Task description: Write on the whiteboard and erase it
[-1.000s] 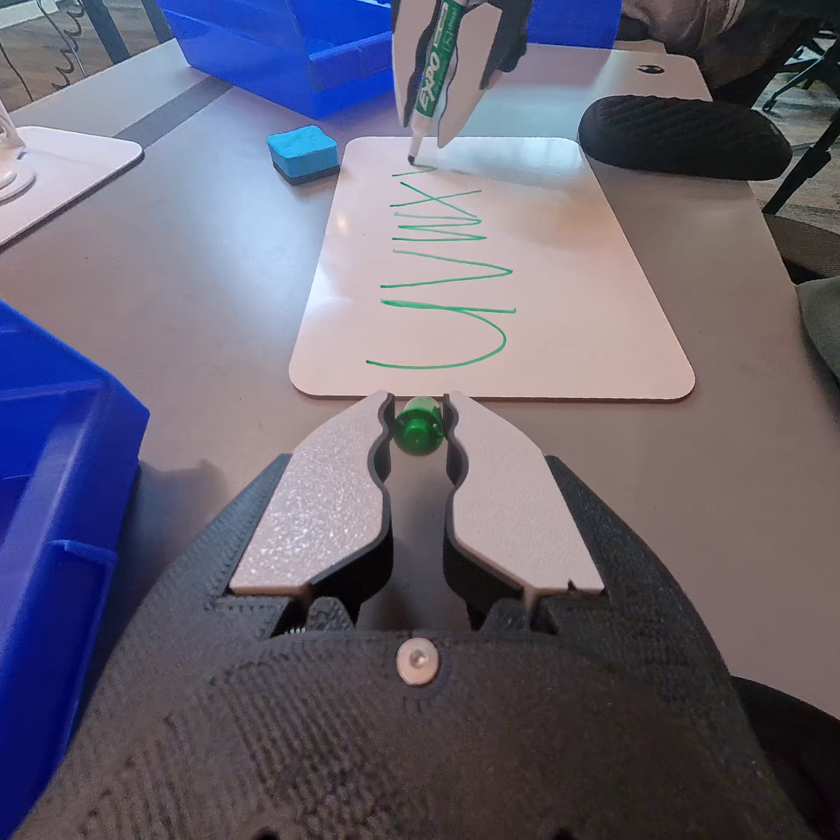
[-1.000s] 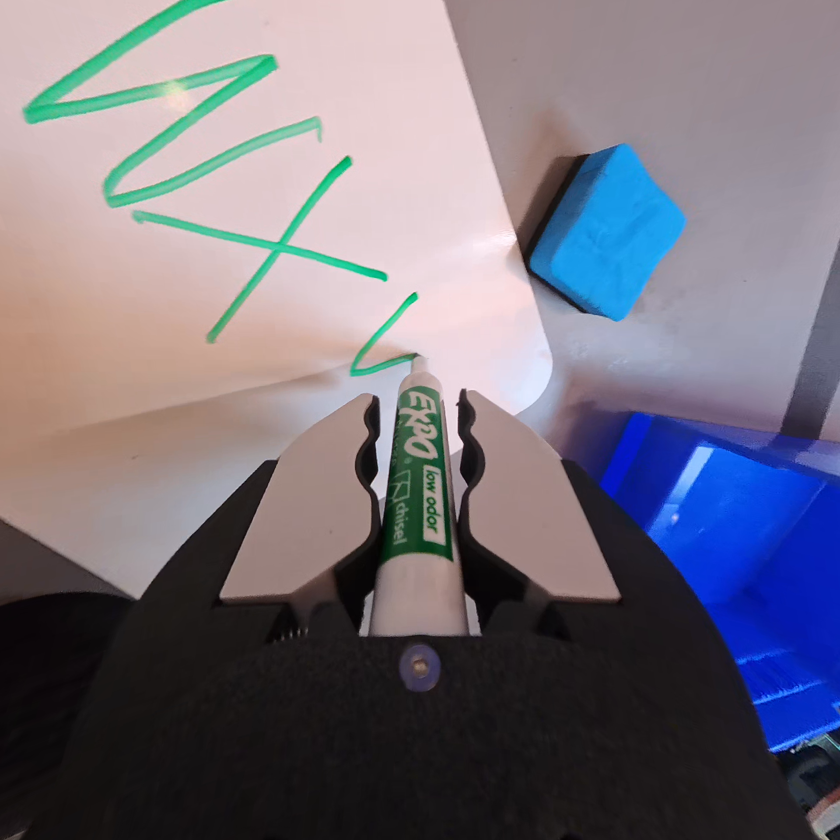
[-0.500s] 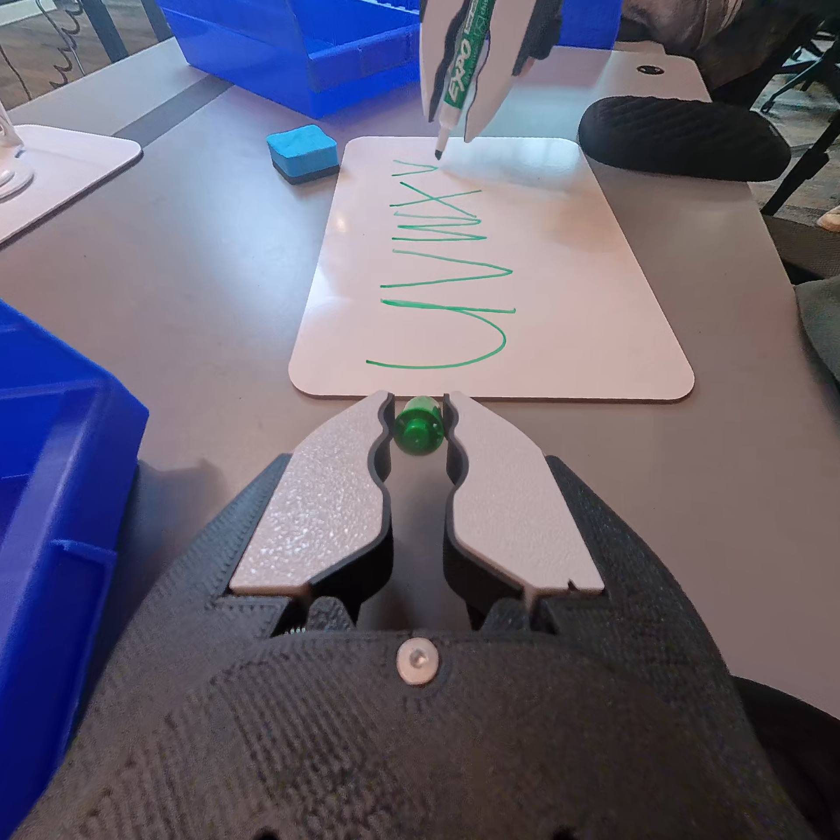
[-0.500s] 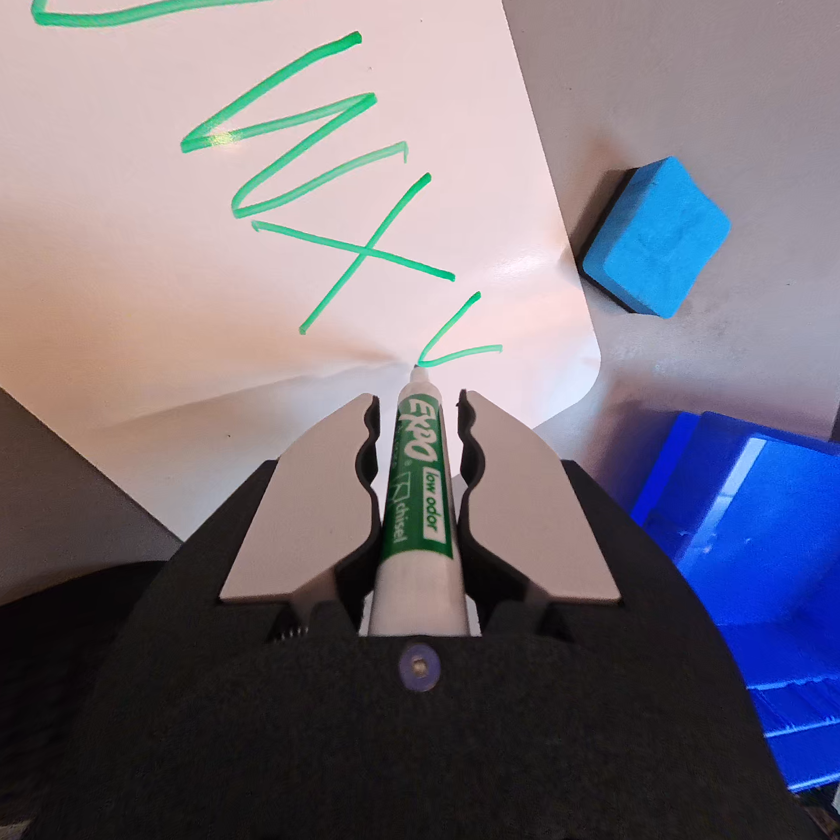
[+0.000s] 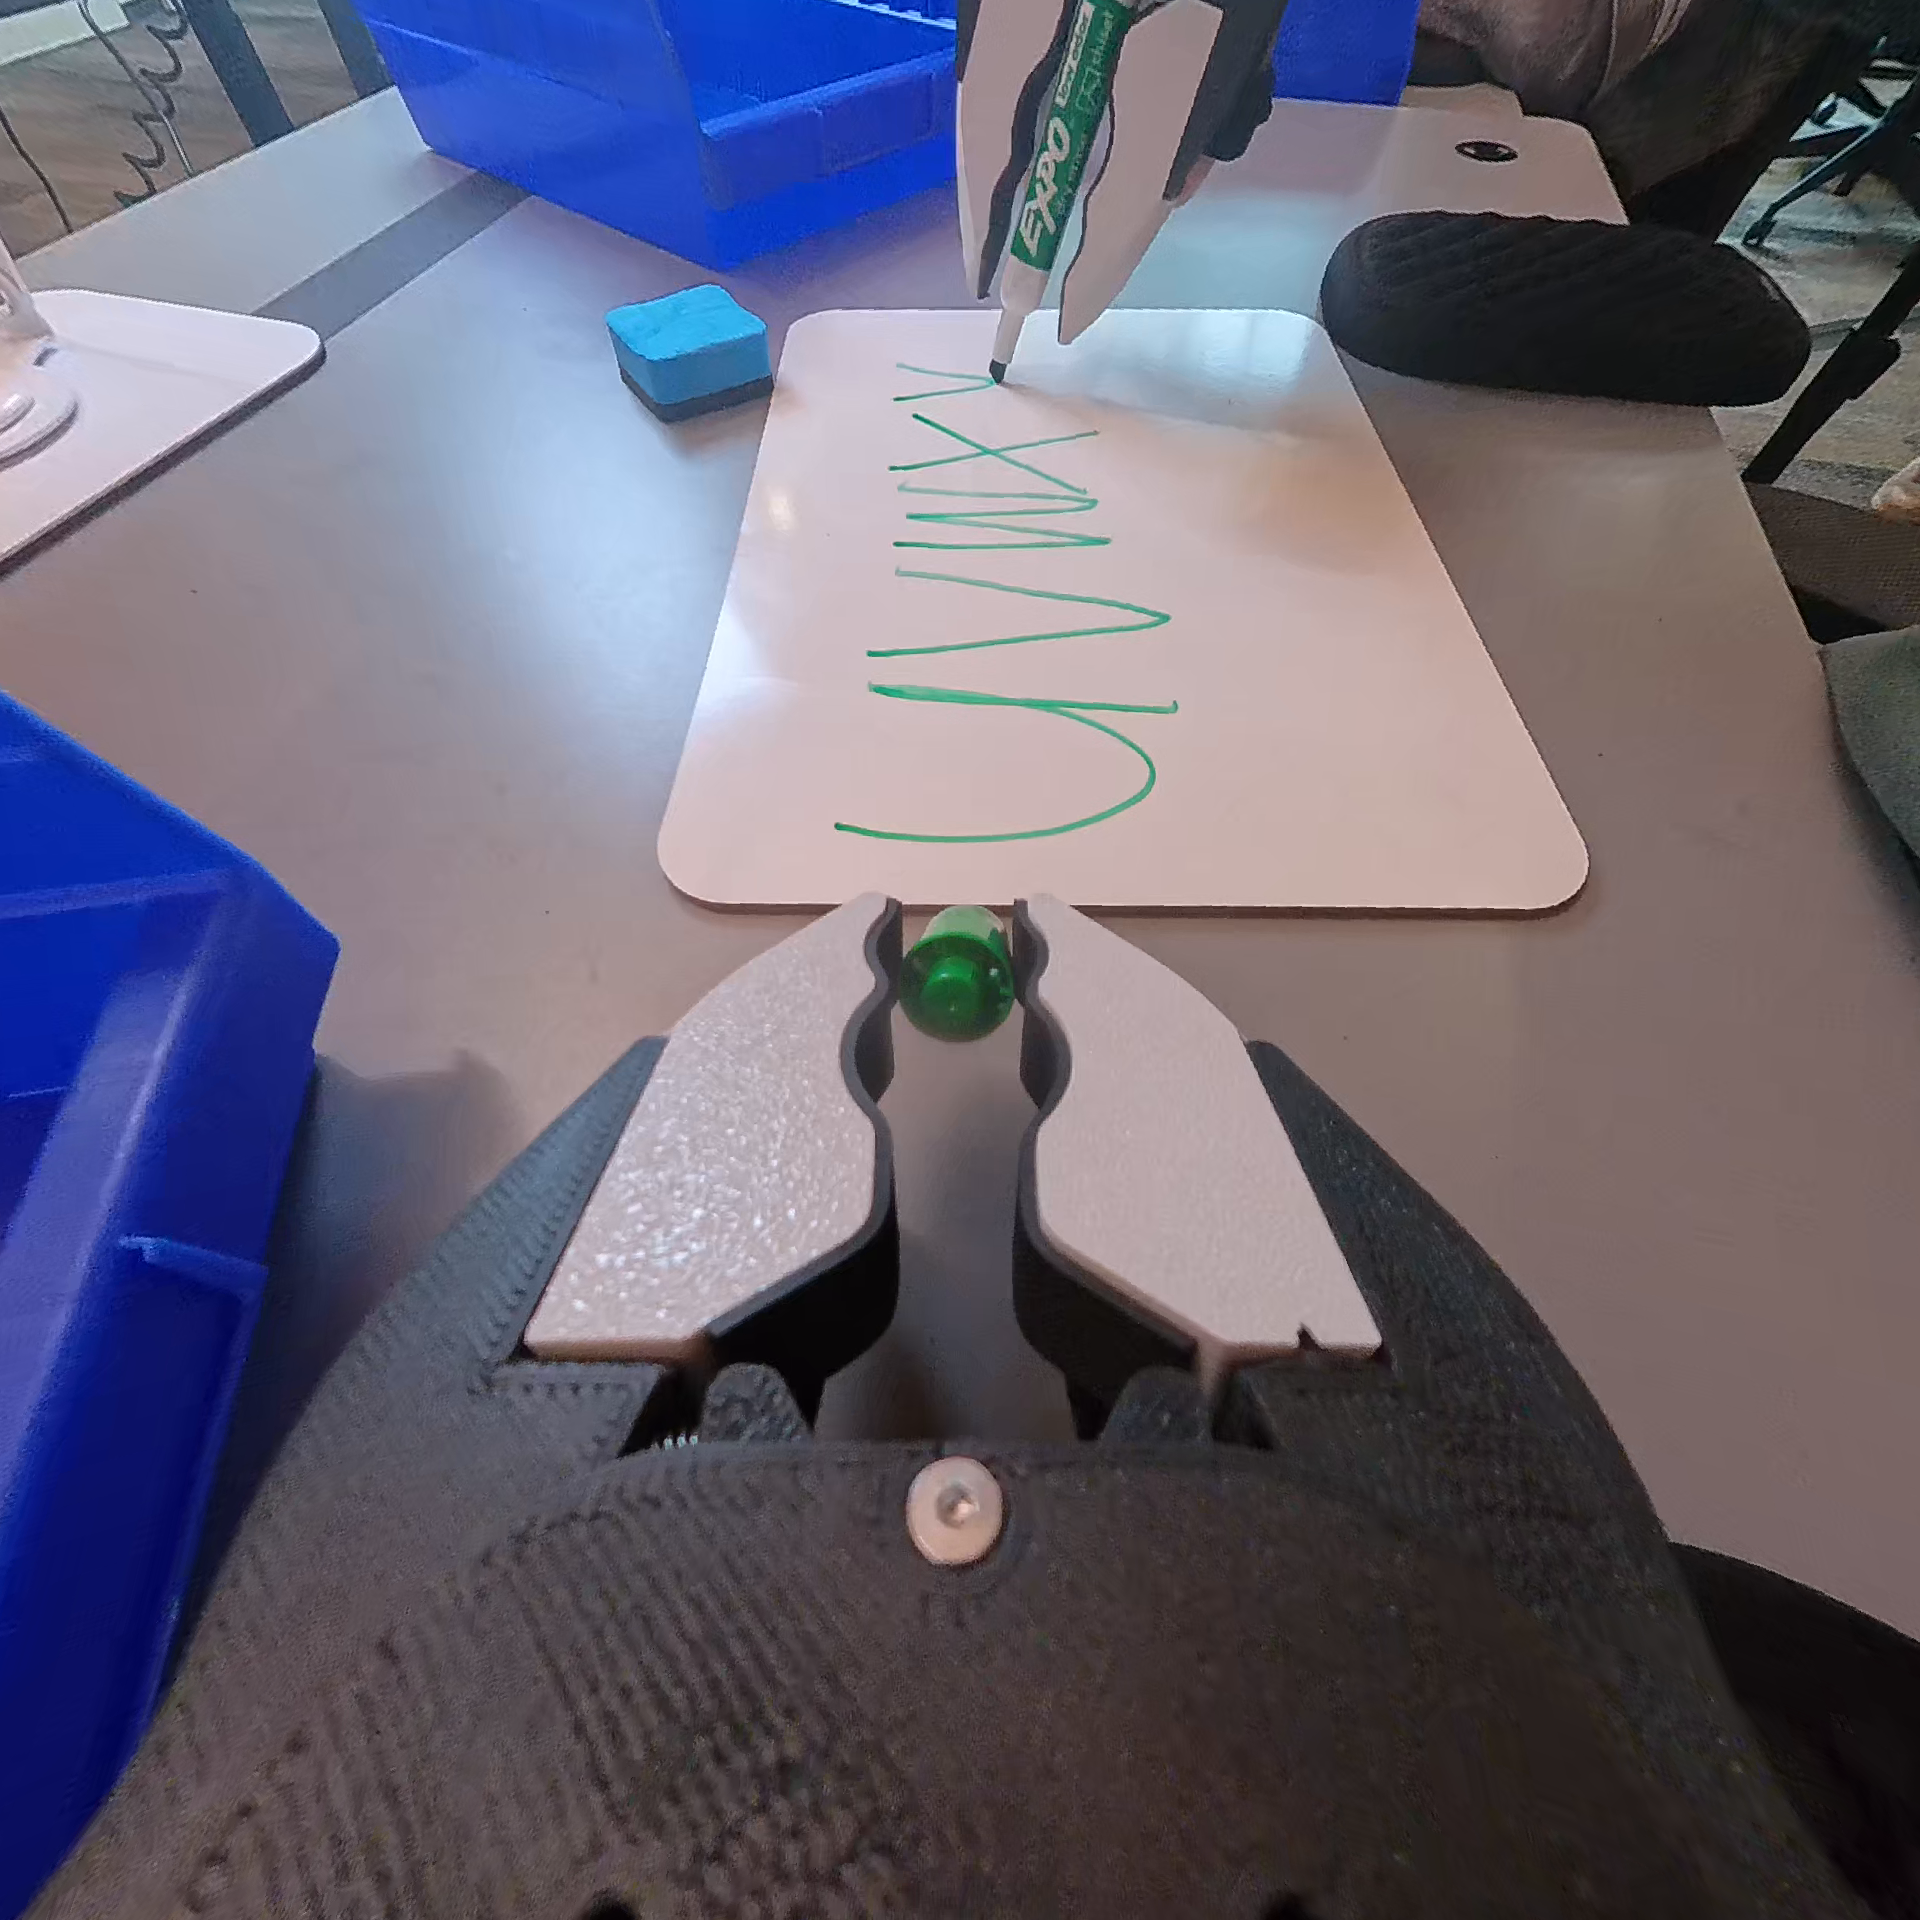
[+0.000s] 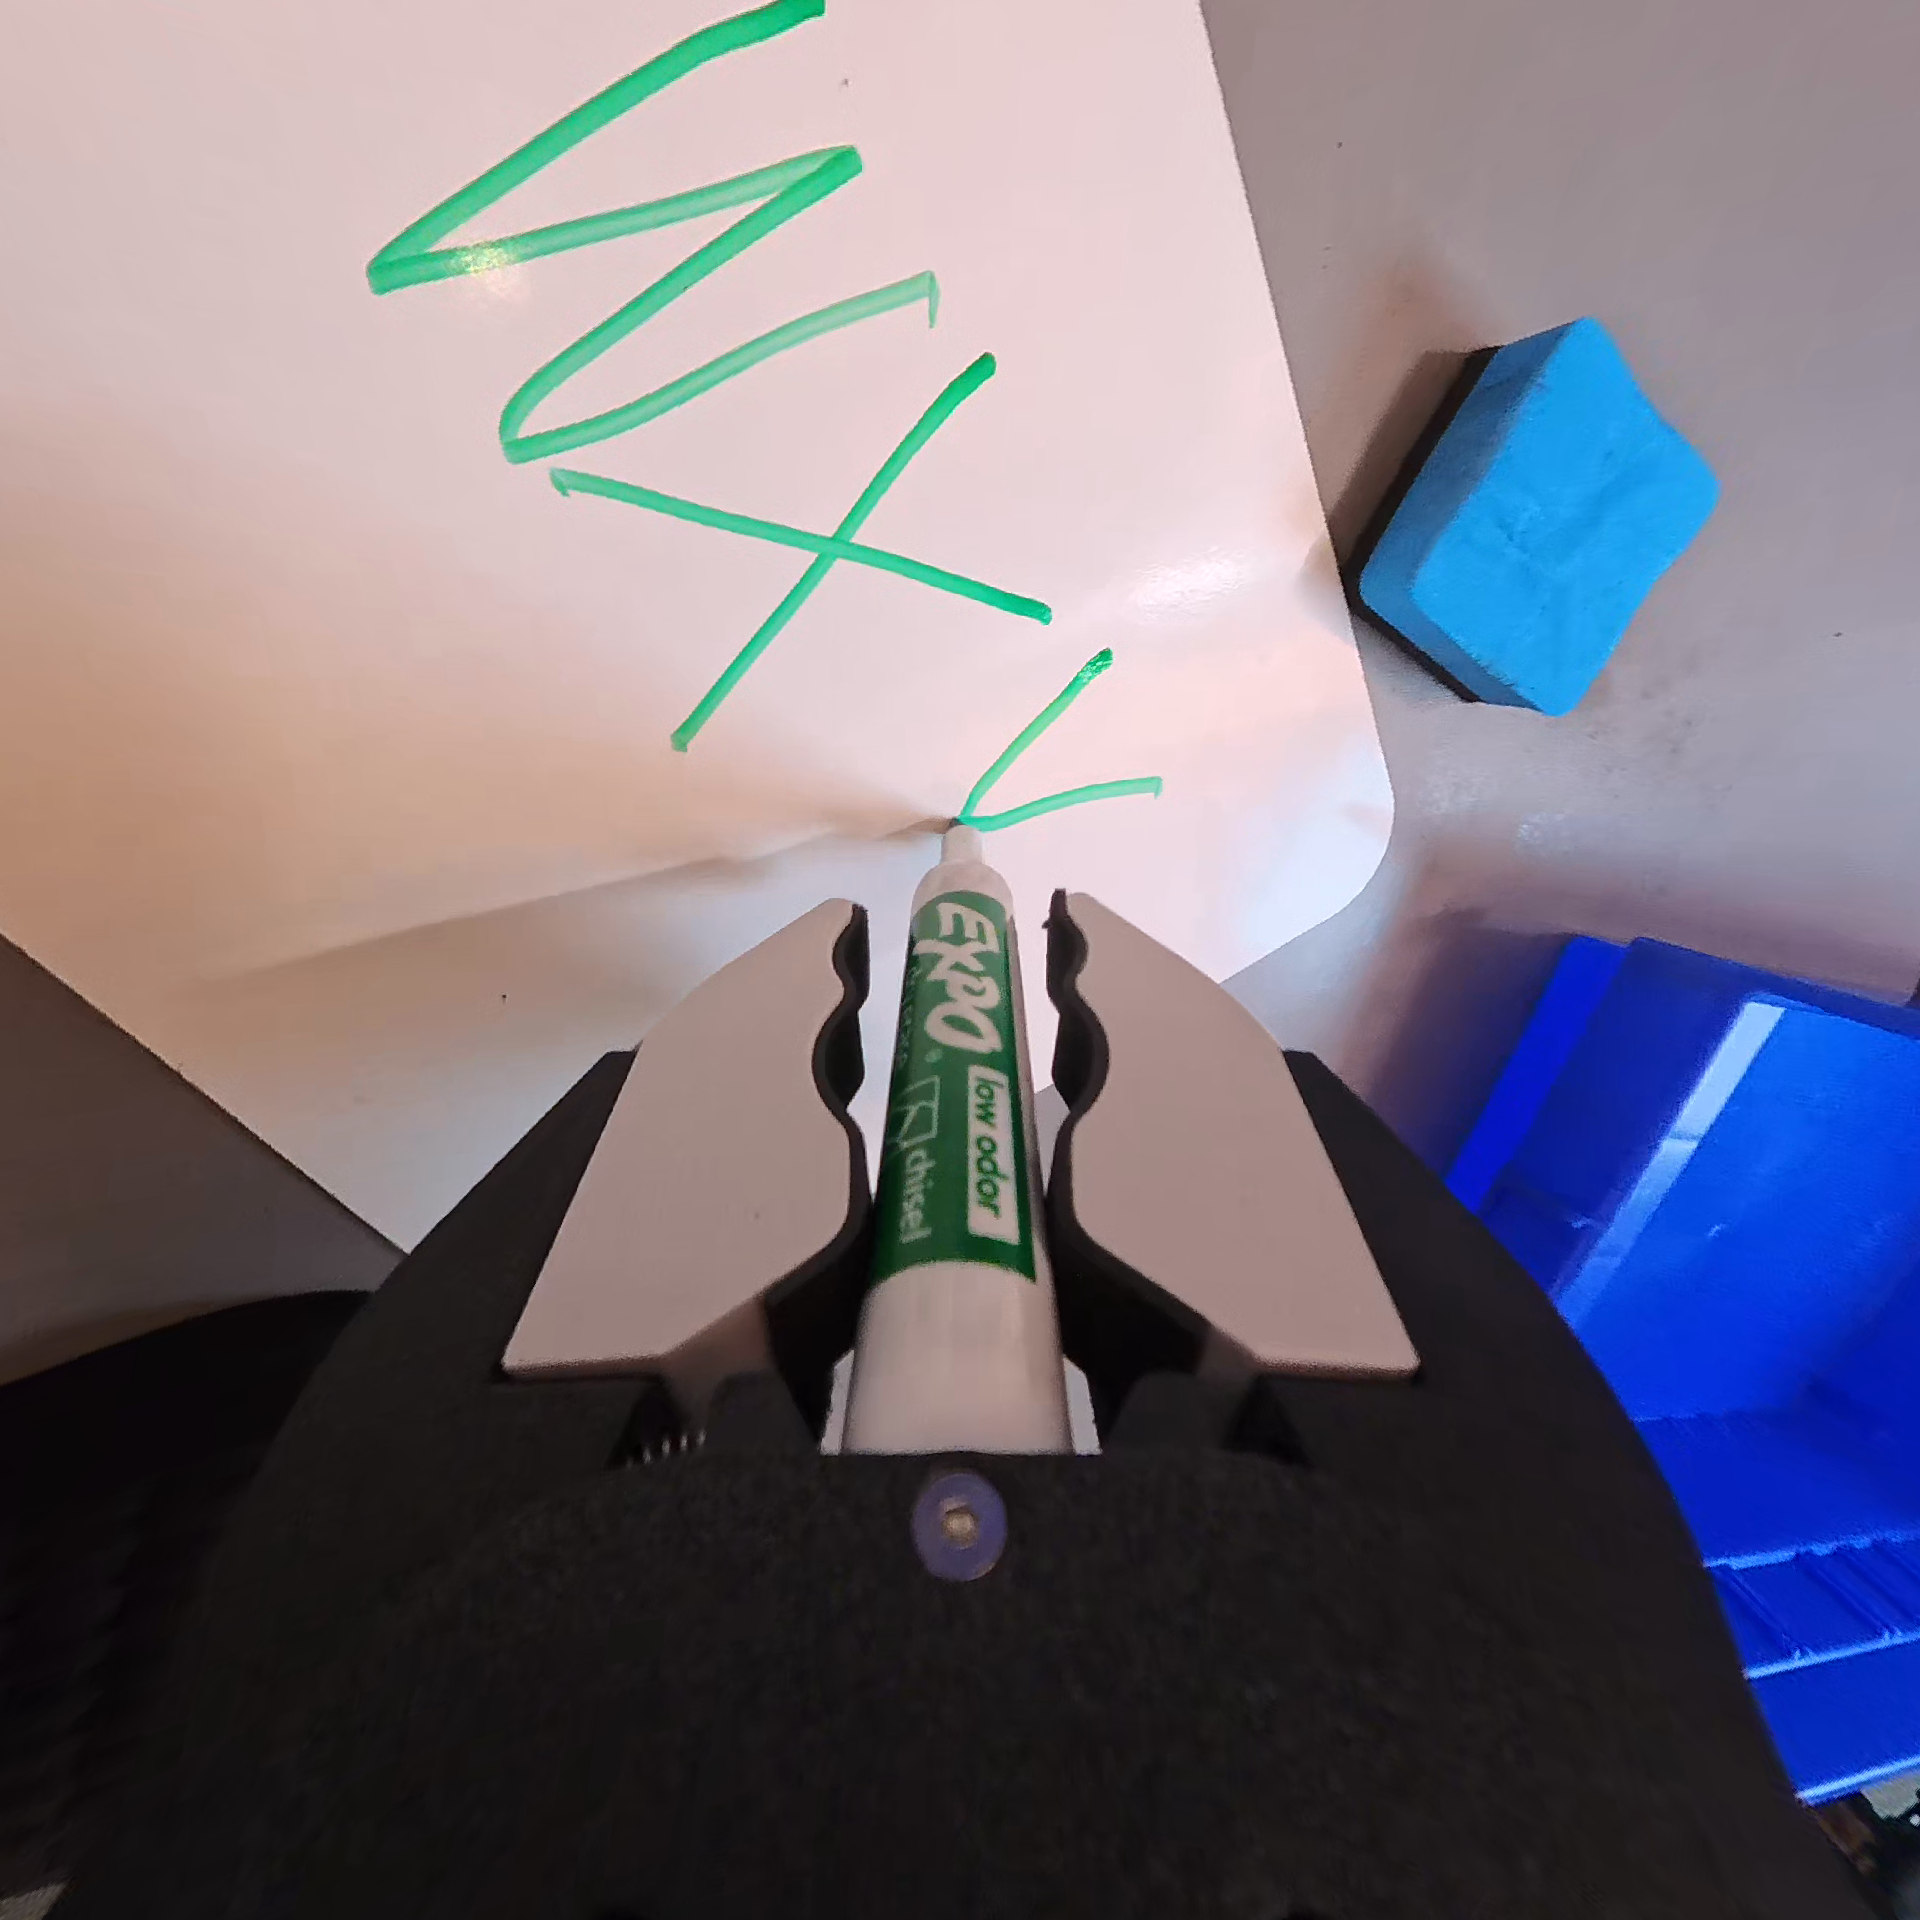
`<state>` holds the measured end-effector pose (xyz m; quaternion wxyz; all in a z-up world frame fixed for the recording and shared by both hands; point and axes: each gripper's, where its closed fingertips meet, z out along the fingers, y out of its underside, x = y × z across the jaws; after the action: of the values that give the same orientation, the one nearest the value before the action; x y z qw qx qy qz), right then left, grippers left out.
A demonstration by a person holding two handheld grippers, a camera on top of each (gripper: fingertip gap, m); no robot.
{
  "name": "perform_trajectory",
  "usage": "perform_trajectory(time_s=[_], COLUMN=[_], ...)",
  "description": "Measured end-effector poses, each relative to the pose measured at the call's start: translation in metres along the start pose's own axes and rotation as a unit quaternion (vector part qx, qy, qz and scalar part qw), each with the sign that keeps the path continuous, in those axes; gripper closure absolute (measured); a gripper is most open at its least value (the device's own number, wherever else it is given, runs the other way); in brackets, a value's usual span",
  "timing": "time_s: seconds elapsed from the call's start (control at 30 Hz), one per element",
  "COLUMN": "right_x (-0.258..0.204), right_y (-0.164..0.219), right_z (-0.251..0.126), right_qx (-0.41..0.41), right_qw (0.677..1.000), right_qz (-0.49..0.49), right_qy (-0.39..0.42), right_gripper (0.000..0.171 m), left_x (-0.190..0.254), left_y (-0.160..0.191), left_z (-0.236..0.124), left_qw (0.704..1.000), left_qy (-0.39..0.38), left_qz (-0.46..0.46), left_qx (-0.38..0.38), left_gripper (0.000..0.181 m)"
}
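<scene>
A white whiteboard (image 5: 1299, 623) lies flat on the grey table, with green strokes down its middle; it also shows in the right wrist view (image 6: 312, 623). My right gripper (image 6: 956, 914) is shut on a green-and-white marker (image 6: 956, 1091), whose tip touches the board at the far end of the writing. The same gripper (image 5: 1023, 312) and marker (image 5: 1049, 197) show at the top of the left wrist view. My left gripper (image 5: 956, 914) is shut on the green marker cap (image 5: 954, 987) at the board's near edge. A blue eraser (image 5: 688, 348) with a black base sits by the board's far left corner (image 6: 1538, 520).
Blue plastic bins stand at the far side (image 5: 675, 114), near left (image 5: 114, 1143) and by the right gripper (image 6: 1714, 1247). A black padded rest (image 5: 1558, 307) lies at the board's far right. A white base plate (image 5: 135, 384) sits at far left. There is about 30 centimeters between the tips of the two grippers. To reach the blue eraser (image 5: 688, 348) in a straight line is about 11 centimeters for my right fingers, about 30 centimeters for my left. It turns up in the right wrist view (image 6: 1511, 426) as well.
The right gripper lifted the marker tip off the board, then set it down again on the last stroke's junction. One more short green stroke has appeared. The left gripper has not moved.
</scene>
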<state>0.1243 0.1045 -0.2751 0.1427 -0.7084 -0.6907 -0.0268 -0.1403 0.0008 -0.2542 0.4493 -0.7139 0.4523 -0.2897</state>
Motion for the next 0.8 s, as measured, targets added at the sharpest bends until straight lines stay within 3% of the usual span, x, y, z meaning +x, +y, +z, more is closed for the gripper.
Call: perform_trajectory(time_s=[0.33, 0.57, 0.8], right_x=[-0.040, 0.028, 0.039], right_y=[0.014, 0.009, 0.002], right_z=[-0.014, -0.013, 0.005], right_qx=[-0.019, 0.017, 0.030], right_qw=[0.999, 0.999, 0.998], right_qz=[-0.017, 0.021, 0.031], right_qy=[-0.036, 0.042, 0.039], right_gripper=[0.138, 0.138, 0.137], left_x=[0.000, -0.001, -0.001], left_y=[0.000, 0.000, -0.001], left_z=[0.000, 0.001, 0.000], left_qw=[1.000, 1.000, 1.000], left_qy=[0.000, -0.001, 0.002], left_qz=[-0.002, 0.000, -0.005], left_qx=[0.000, 0.000, 0.002], left_gripper=[0.161, 0.161, 0.161])
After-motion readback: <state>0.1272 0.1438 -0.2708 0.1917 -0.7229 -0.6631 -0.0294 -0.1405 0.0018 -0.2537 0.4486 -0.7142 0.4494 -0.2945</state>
